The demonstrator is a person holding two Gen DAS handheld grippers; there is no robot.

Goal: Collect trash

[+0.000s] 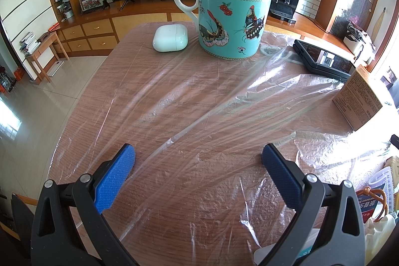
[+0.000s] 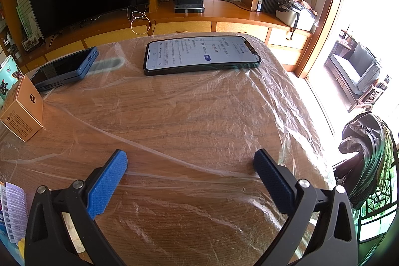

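Note:
A sheet of clear plastic film (image 1: 199, 101) lies spread and wrinkled over the wooden table (image 1: 99, 91); it also shows in the right wrist view (image 2: 199, 116). My left gripper (image 1: 198, 156) is open and empty, just above the film near the table's front. My right gripper (image 2: 190, 161) is open and empty, low over the film, with a raised crease of it running between the fingers. A small brown cardboard box (image 1: 359, 101) stands on the film to the right; in the right wrist view the box (image 2: 22, 111) is at the far left.
On the table stand a turquoise butterfly mug (image 1: 232, 19) with a spoon, a white earbud case (image 1: 170, 38), a dark folded phone (image 1: 324, 60) (image 2: 67, 69) and a lit smartphone (image 2: 202, 55). Bags and papers (image 1: 376, 203) sit at the right front edge.

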